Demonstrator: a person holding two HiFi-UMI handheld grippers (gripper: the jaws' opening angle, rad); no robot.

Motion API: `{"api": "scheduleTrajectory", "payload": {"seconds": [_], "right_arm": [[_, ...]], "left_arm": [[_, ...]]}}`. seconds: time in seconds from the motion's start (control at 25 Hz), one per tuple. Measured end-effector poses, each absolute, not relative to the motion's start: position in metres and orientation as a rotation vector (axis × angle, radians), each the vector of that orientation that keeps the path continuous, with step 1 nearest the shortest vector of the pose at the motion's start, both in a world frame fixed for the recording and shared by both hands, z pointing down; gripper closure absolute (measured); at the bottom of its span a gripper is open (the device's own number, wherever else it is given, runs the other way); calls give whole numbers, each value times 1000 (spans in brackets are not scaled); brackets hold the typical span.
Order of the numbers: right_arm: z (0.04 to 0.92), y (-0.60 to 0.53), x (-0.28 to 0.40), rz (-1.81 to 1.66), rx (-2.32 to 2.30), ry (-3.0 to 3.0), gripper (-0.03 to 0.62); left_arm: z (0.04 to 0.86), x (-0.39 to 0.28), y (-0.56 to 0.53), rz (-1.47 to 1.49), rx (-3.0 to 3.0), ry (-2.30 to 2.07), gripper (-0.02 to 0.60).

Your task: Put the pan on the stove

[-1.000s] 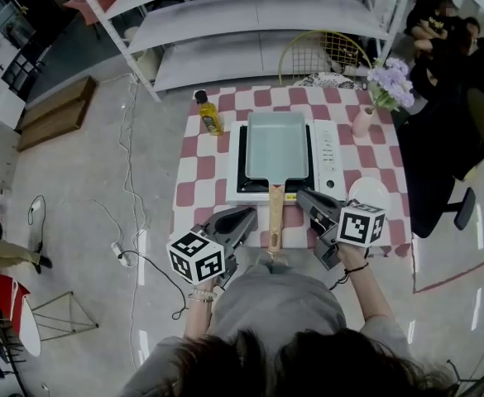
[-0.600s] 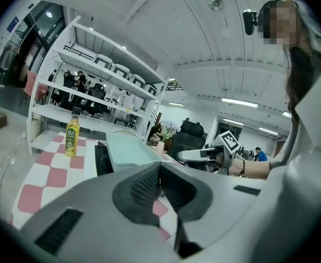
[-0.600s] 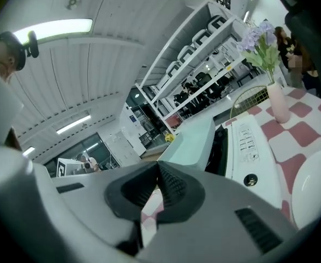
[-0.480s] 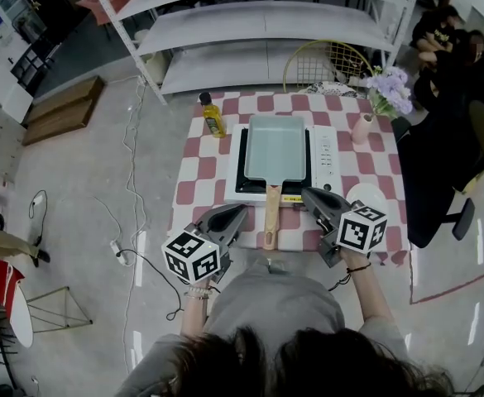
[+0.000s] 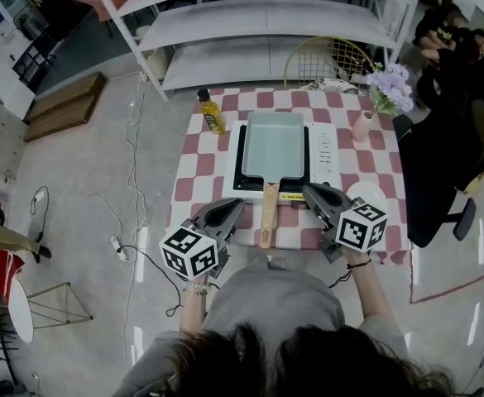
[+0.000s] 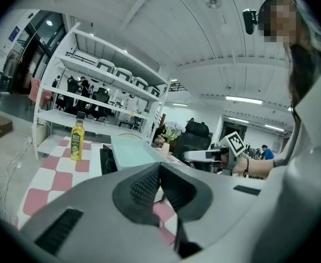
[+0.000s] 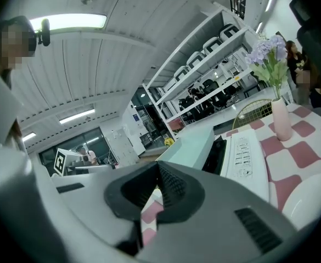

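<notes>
My pan (image 5: 275, 144) has stayed put on the stove (image 5: 328, 152), so I think the job is done, and my left gripper (image 5: 238, 204) and right gripper (image 5: 307, 191) sit just in front of the stove, both shut tight, holding nothing.

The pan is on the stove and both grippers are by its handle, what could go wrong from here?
The pan's wooden handle juts out between the shut left gripper and right gripper; a sideways swing could twist the pan off the stove. The white plate near the table's edge, beside the right gripper, might get nudged off.
</notes>
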State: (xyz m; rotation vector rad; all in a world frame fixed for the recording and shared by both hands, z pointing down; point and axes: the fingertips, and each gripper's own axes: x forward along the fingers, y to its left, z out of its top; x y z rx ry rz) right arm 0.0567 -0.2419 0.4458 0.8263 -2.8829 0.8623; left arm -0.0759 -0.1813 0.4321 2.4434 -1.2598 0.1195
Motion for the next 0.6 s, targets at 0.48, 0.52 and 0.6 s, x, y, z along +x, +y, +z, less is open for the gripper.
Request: {"api": "scheduleTrajectory", "payload": {"seconds": [0.48,0.52,0.6], "right_arm": [[452,-255,54,808,811,-2882,571],[452,-257,54,801,815,-2883,571],[452,-260,54,788,824,-2885,571]], "left_arm": [[436,-80,-198,99,2434,-1295,555],[436,-81,-200,99,2434,-1300,555],[436,-84,-203,101,2433,-1307,555]]}}
